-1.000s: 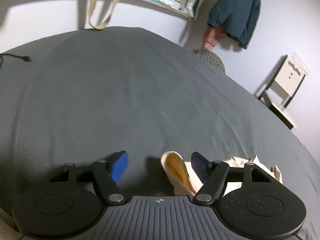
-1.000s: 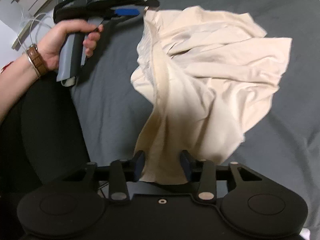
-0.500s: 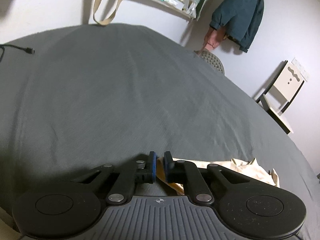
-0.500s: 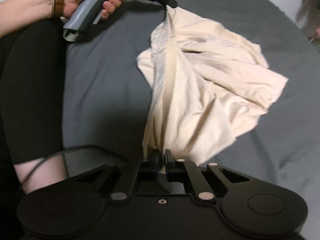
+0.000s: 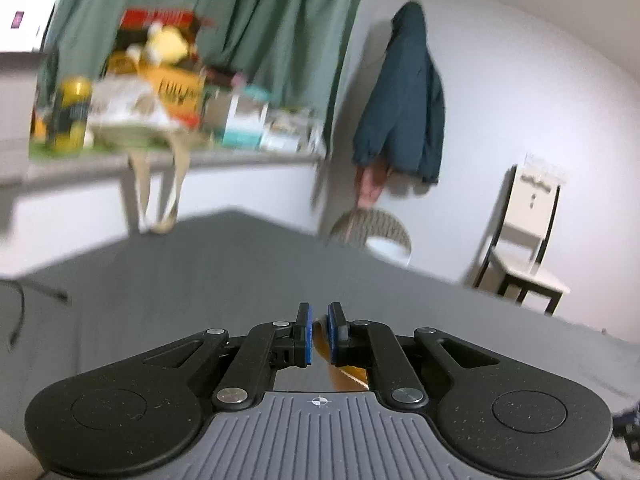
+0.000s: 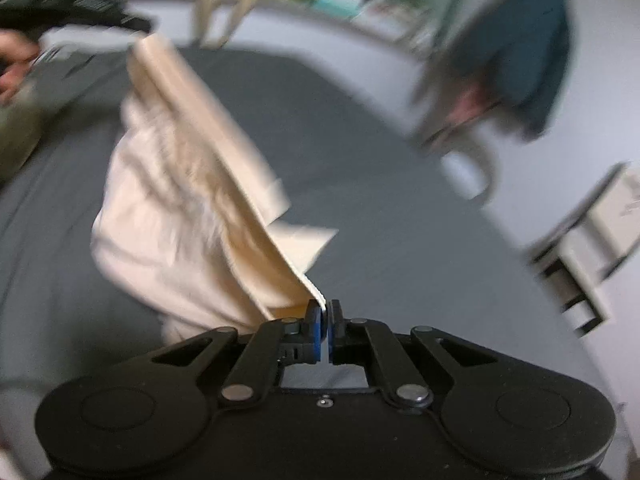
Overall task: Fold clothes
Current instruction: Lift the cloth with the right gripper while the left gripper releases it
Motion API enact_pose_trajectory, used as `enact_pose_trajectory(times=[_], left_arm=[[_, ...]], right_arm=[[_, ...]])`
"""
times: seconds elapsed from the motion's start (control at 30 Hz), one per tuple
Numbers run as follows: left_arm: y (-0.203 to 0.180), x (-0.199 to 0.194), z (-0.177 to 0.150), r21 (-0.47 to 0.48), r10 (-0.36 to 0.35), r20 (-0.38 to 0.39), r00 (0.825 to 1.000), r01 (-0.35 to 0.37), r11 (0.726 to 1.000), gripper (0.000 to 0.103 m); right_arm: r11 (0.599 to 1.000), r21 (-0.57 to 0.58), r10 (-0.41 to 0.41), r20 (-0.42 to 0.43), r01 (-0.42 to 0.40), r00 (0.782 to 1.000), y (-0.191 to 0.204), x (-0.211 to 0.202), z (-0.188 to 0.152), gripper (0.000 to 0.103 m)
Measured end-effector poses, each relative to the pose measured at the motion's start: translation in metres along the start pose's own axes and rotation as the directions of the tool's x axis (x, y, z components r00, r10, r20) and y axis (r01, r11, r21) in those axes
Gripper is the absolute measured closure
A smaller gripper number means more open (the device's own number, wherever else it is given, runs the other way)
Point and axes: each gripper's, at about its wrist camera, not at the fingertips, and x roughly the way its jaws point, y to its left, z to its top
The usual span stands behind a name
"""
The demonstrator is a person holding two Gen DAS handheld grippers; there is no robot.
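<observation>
**Cream garment held up at both ends over grey bed**

Grey bedsheet (image 6: 380,184) fills the foreground in both views; behind it, left to right: cluttered shelf (image 5: 160,160), green curtain (image 5: 280,20), dark teal jacket (image 5: 404,100) hanging on the wall, pale chair (image 5: 528,232). Left gripper (image 5: 318,334) jaws nearly together, pinching a strip of the cream garment (image 6: 180,200). Right wrist view is blurred: garment stretches from the left gripper at upper left, held in a hand (image 6: 12,64), down to the right gripper (image 6: 327,330), jaws clamped on its edge. Cloth hangs lifted between the two, lower folds near the sheet.
</observation>
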Motion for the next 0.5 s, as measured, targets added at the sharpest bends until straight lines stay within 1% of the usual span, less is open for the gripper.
enact_pose_trajectory(times=[0.07, 0.13, 0.17, 0.23, 0.27, 0.3, 0.33, 0.4, 0.47, 0.5], left_arm=[[-0.007, -0.012, 0.021, 0.015, 0.003, 0.049, 0.999, -0.004, 1.000, 0.095], [-0.012, -0.023, 0.045, 0.038, 0.014, 0.097, 0.995, -0.018, 0.999, 0.095], [-0.014, -0.027, 0.056, 0.042, 0.015, 0.110, 0.994, -0.019, 0.999, 0.095], [-0.015, -0.032, 0.075, 0.048, 0.011, 0.123, 0.992, -0.017, 0.999, 0.095], [-0.016, -0.034, 0.082, 0.052, 0.004, 0.117, 0.993, -0.010, 0.999, 0.095], [-0.015, -0.034, 0.086, 0.061, -0.001, 0.106, 0.994, -0.005, 0.998, 0.095], [-0.015, -0.033, 0.088, 0.069, -0.013, 0.073, 0.997, 0.008, 0.998, 0.095], [-0.015, -0.027, 0.085, 0.070, -0.055, -0.029, 0.998, 0.057, 0.996, 0.095], [-0.014, -0.021, 0.071, 0.055, -0.133, -0.126, 0.983, 0.141, 0.989, 0.094], [-0.013, -0.018, 0.060, 0.057, -0.169, -0.160, 0.972, 0.180, 0.982, 0.090]], right_arm=[[0.998, 0.019, -0.065, 0.080, 0.064, 0.995, -0.011, -0.013, 0.012, 0.100], [0.994, 0.030, -0.108, 0.135, 0.105, 0.985, -0.021, -0.024, 0.024, 0.100], [0.993, 0.040, -0.118, 0.159, 0.113, 0.980, -0.026, -0.029, 0.030, 0.100], [0.994, 0.069, -0.096, 0.188, 0.085, 0.977, -0.037, -0.038, 0.042, 0.100], [0.995, 0.076, -0.086, 0.198, 0.072, 0.976, -0.040, -0.040, 0.045, 0.100], [0.995, 0.071, -0.084, 0.203, 0.071, 0.975, -0.041, -0.041, 0.047, 0.100], [0.995, 0.062, -0.086, 0.208, 0.075, 0.974, -0.040, -0.040, 0.049, 0.100], [0.995, 0.054, -0.088, 0.209, 0.078, 0.974, -0.040, -0.038, 0.046, 0.100], [0.995, 0.066, -0.082, 0.196, 0.071, 0.977, -0.041, -0.035, 0.039, 0.100], [0.995, 0.077, -0.078, 0.185, 0.065, 0.980, -0.041, -0.035, 0.034, 0.100]])
